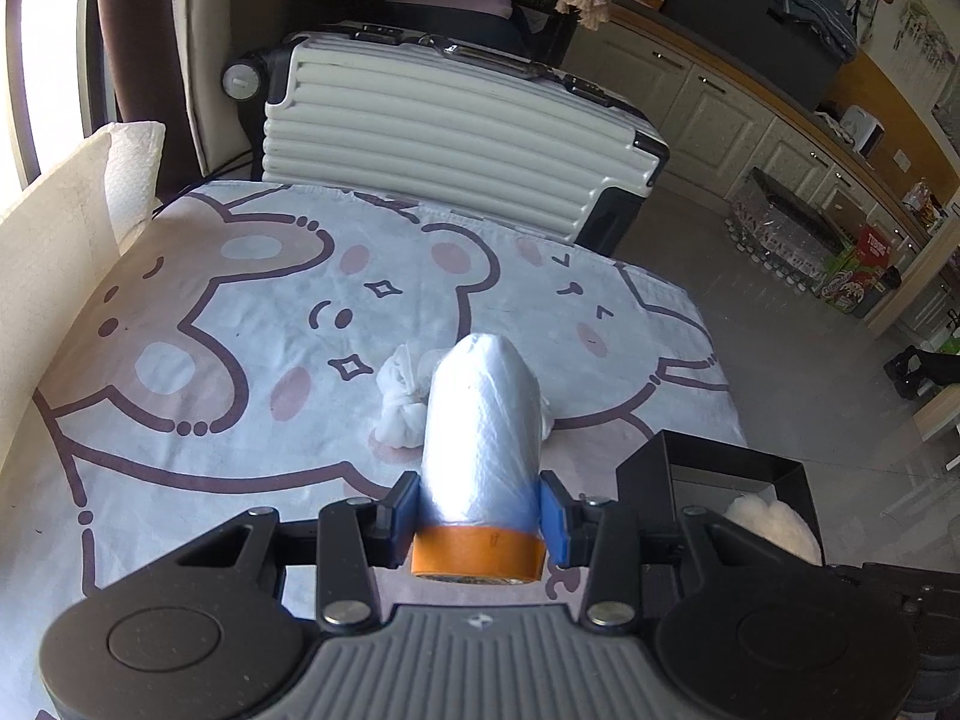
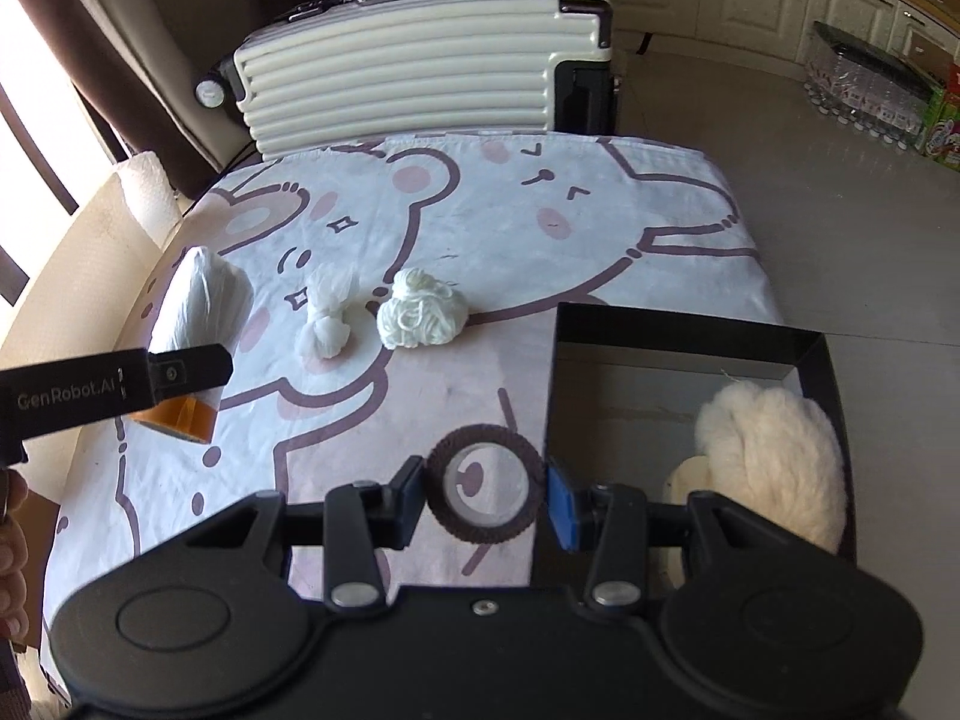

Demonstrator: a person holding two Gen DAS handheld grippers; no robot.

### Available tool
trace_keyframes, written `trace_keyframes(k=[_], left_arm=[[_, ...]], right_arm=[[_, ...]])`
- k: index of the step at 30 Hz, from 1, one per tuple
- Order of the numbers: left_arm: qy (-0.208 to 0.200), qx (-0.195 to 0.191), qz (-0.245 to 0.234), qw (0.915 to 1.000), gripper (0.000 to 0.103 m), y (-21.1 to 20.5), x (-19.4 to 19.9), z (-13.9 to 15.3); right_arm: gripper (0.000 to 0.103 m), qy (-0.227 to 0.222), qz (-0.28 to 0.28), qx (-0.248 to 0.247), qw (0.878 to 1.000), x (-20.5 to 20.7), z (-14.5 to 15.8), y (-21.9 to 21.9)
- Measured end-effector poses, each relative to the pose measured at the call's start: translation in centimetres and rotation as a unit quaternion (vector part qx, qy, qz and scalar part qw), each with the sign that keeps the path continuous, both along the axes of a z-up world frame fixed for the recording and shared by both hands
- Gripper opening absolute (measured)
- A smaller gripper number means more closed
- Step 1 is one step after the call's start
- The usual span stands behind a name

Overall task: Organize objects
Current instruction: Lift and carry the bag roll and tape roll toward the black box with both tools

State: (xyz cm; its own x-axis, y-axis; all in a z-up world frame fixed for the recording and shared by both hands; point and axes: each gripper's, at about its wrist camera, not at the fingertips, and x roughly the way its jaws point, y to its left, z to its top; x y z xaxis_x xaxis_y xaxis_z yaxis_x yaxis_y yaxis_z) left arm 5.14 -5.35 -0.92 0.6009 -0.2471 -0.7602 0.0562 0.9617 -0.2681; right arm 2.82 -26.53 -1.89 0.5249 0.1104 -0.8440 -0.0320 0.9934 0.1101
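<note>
The left gripper (image 1: 480, 510) has its jaws closed on a roll of plastic film with an orange tape band (image 1: 480, 456), gripping it low, just above the band, so the roll stands out forward over the counter (image 1: 180, 432). The right gripper (image 2: 487, 495) has its jaws clamped on a dark ribbed ring (image 2: 480, 486), held just beside the near left wall of the black box (image 2: 684, 330).

The black box is the landmark. A fluffy cream yarn skein (image 2: 774, 462) already lies inside it. To its left, on the bear-print cloth, sit a loose ball of white yarn (image 2: 423, 309) and, farther left, a knotted white plastic bag (image 2: 327, 315). Behind it stands a ribbed white suitcase (image 2: 420, 60).

The ring looks next to go in. Lift it clear of the box wall, carry it over the bare floor of the box beside the skein, lower, then release. The roll, gripped near one end, could tip; keep it level until its turn.
</note>
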Motion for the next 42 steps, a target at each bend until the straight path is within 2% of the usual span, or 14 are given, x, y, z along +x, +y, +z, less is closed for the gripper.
trace_keyframes(k=[14,29,36,42], left_arm=[[-0.005,-0.019,-0.032,0.9993,0.042,-4.6,-1.7,0.9],[0.003,-0.022,-0.056,0.9982,0.042,-8.7,-1.6,0.4],[0.014,-0.06,-0.065,0.9959,0.042,-10.5,-1.3,0.0],[0.031,-0.078,-0.083,0.993,0.042,-12.6,-0.8,-0.9]], right_arm=[[0.044,-0.015,-0.052,0.005,0.999,-2.4,1.0,-5.2],[0.044,-0.014,-0.097,0.024,0.995,-2.6,0.4,-9.5],[0.044,-0.017,-0.125,-0.006,0.992,-0.8,0.8,-11.7],[0.044,-0.036,-0.165,0.0,0.986,1.3,0.9,-14.4]])
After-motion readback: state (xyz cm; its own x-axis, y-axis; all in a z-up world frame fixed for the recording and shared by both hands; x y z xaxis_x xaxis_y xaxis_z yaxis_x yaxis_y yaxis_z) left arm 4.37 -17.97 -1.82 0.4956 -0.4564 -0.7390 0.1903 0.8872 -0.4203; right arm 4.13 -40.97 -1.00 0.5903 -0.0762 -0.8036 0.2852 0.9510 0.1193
